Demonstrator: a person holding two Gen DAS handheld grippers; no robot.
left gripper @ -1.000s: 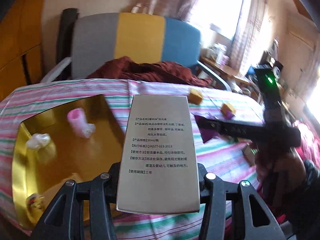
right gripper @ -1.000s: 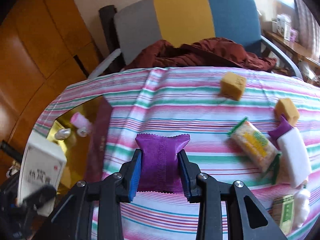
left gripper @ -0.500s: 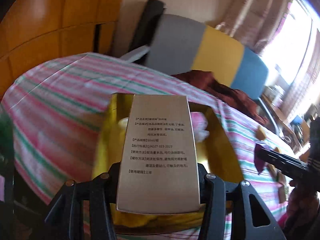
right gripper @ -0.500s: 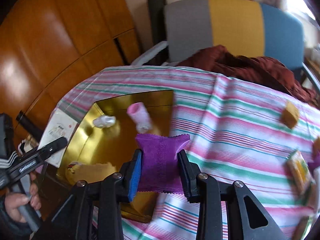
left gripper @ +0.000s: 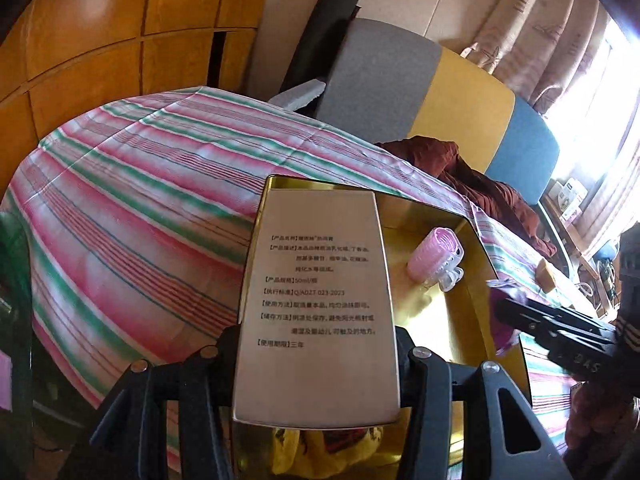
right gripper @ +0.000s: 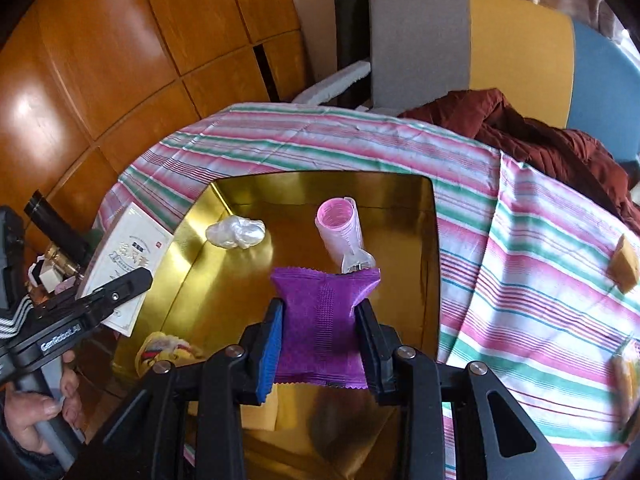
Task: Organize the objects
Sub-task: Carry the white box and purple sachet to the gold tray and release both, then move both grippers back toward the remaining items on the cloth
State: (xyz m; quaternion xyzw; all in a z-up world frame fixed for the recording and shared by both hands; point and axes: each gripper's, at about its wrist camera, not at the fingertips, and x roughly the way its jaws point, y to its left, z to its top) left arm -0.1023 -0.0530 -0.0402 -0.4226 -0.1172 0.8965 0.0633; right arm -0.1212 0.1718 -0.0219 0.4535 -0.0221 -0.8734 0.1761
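A: Box (left gripper: pixel 316 304)?
B: Clamped in left gripper (left gripper: pixel 318 360), long axis up-frame, centre, over gold tray (left gripper: pixel 476 300).
A: Purple packet (right gripper: pixel 322 320)?
B: Pinched by right gripper (right gripper: pixel 320 344), lower centre.

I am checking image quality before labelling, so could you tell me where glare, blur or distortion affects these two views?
Left wrist view: the window at upper right is blown out, the striped tablecloth is softly blurred, and the fisheye bends the wooden panelling. Right wrist view: sharper overall, with a bright glare patch on the panelling, mirror-like reflections in the gold tray, and dark vignetted corners.
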